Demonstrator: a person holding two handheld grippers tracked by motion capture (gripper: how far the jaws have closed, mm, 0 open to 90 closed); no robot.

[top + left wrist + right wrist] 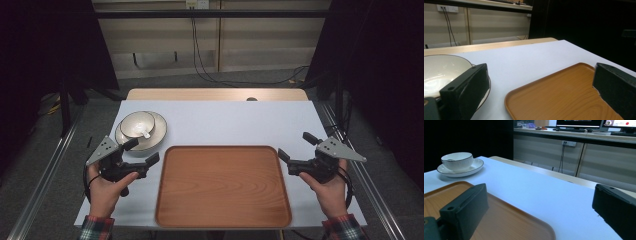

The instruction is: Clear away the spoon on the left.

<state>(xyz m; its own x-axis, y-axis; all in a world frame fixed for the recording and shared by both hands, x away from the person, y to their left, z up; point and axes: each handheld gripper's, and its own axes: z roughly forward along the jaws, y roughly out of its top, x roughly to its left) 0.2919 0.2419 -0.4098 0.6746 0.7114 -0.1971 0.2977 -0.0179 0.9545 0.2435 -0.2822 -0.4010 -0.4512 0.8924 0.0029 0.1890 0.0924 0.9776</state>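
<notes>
Currently both grippers hover at the near table edge, nothing between the jaws. Left gripper sits left of the wooden tray, jaws wide apart, just beside the saucer; the cup stands upright on that saucer at the table's far left. Right gripper is off the tray's right edge, jaws also spread, not touching it. Tray lies flat at centre front on the white table, bare wood showing.
</notes>
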